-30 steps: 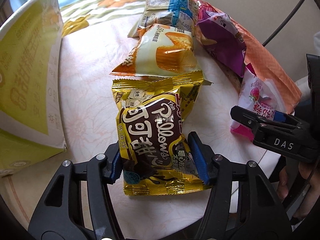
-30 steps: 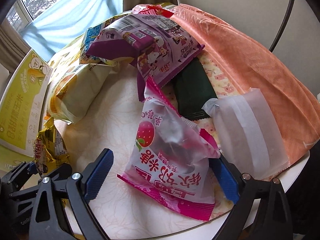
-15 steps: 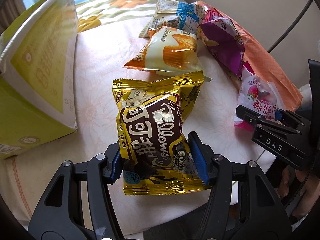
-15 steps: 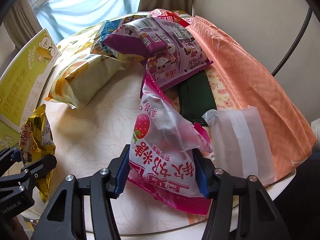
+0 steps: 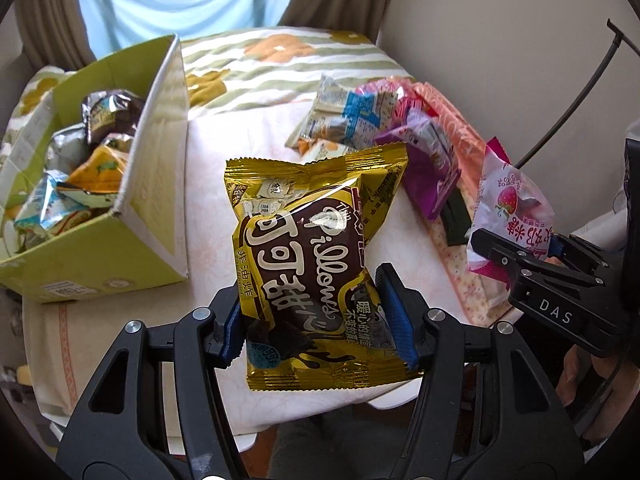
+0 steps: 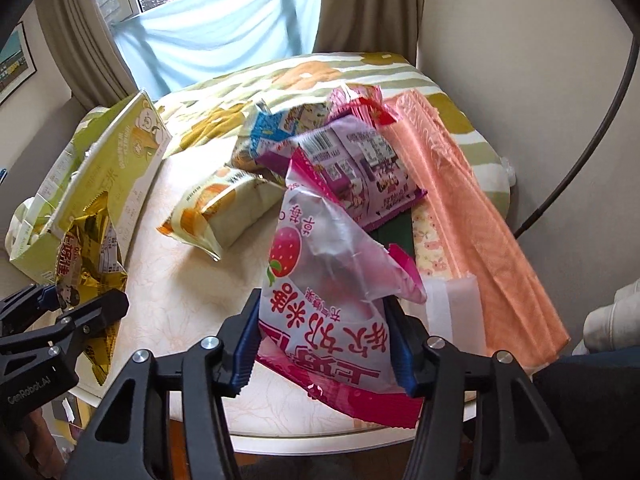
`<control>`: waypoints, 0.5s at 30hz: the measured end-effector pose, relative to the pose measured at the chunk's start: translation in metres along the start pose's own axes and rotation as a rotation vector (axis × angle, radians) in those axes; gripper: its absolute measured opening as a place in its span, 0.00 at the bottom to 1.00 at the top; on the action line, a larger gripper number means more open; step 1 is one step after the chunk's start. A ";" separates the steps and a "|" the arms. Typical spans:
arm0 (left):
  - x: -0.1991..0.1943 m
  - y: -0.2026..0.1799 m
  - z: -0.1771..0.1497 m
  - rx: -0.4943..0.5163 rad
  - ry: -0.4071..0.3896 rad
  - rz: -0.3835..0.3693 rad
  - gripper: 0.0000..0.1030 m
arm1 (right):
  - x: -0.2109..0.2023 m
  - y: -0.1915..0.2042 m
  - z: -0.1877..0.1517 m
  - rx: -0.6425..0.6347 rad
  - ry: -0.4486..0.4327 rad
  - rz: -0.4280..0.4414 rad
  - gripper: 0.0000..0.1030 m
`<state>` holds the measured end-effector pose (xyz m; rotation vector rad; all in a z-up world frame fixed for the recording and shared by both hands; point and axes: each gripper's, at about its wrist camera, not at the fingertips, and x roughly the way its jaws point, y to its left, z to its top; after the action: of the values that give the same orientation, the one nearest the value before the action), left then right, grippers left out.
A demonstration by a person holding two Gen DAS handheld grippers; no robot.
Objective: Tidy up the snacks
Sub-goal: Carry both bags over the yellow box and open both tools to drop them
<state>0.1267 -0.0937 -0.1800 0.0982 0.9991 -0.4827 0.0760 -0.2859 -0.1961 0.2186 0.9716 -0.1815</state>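
My left gripper (image 5: pixel 316 320) is shut on a gold and brown snack bag (image 5: pixel 316 248) and holds it above the round table (image 5: pixel 208 184). My right gripper (image 6: pixel 326 344) is shut on a pink strawberry snack bag (image 6: pixel 320 280), lifted off the table; the bag also shows at the right of the left wrist view (image 5: pixel 512 208). A yellow-green cardboard box (image 5: pixel 156 168) stands open at the left with several snack packs inside. The gold bag also shows at the left of the right wrist view (image 6: pixel 88 248).
More snacks lie at the table's far side: an orange-and-white bag (image 6: pixel 224 208), a purple pack (image 6: pixel 360 168), a blue-and-white pack (image 5: pixel 348 116). A folded orange cloth (image 6: pixel 472 216), a dark green pack (image 5: pixel 456 220) and a white plastic piece (image 6: pixel 452 308) lie at the right. A window with curtains is behind.
Both grippers have risen and pulled back from the table. The right gripper closed on the pink bag and lifted it. The left still holds the gold bag, and the box's inside now shows.
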 end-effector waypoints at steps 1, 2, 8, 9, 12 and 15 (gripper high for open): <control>-0.008 -0.001 0.006 -0.010 -0.016 0.008 0.54 | -0.007 0.000 0.005 -0.012 -0.014 0.012 0.50; -0.015 -0.001 0.010 -0.021 -0.030 0.015 0.54 | -0.014 0.001 0.010 -0.026 -0.029 0.026 0.50; -0.060 0.019 0.033 -0.104 -0.124 0.071 0.54 | -0.051 0.020 0.045 -0.124 -0.116 0.119 0.50; -0.065 0.025 0.036 -0.118 -0.136 0.083 0.54 | -0.055 0.026 0.051 -0.139 -0.128 0.136 0.50; -0.085 0.051 0.046 -0.150 -0.173 0.131 0.54 | -0.063 0.046 0.068 -0.178 -0.150 0.190 0.50; -0.097 0.080 0.054 -0.179 -0.190 0.173 0.54 | -0.068 0.073 0.081 -0.223 -0.173 0.237 0.50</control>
<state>0.1603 -0.0045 -0.0814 -0.0217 0.8351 -0.2375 0.1213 -0.2328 -0.0883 0.1095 0.7793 0.1235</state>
